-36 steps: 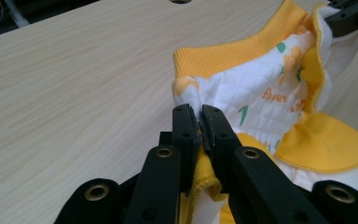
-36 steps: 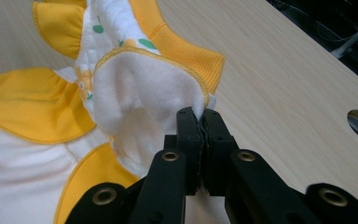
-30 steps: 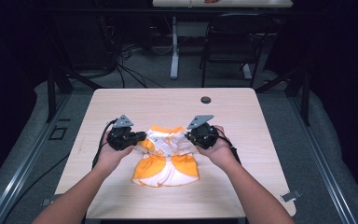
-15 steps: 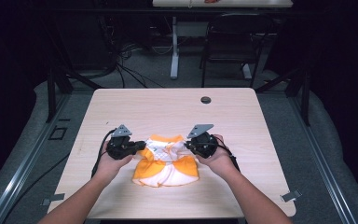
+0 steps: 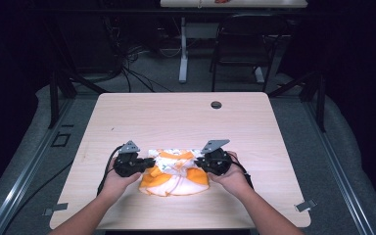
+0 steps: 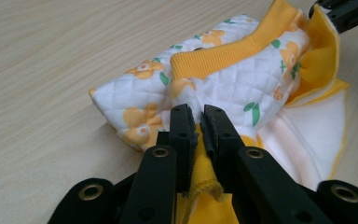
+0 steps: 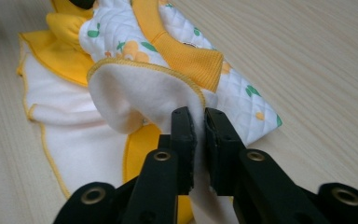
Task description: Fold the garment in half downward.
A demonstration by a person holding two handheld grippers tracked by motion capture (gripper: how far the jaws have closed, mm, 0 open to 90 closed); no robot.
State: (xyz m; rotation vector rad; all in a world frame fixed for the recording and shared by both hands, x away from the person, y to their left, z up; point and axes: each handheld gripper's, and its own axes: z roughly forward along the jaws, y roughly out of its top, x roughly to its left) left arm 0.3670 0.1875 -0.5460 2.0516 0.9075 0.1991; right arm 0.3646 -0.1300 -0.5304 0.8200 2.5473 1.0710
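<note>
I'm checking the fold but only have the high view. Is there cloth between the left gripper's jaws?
Observer: Yes. The left gripper view shows the left gripper with yellow and quilted cloth of the garment between its jaws, which have just been opening.
Operator: And the right one?
Observer: The right gripper has the garment's white lining between its jaws, which have also just been opening.
Operator: Is the garment lifted?
Observer: No, its folded part rests on the table.
</note>
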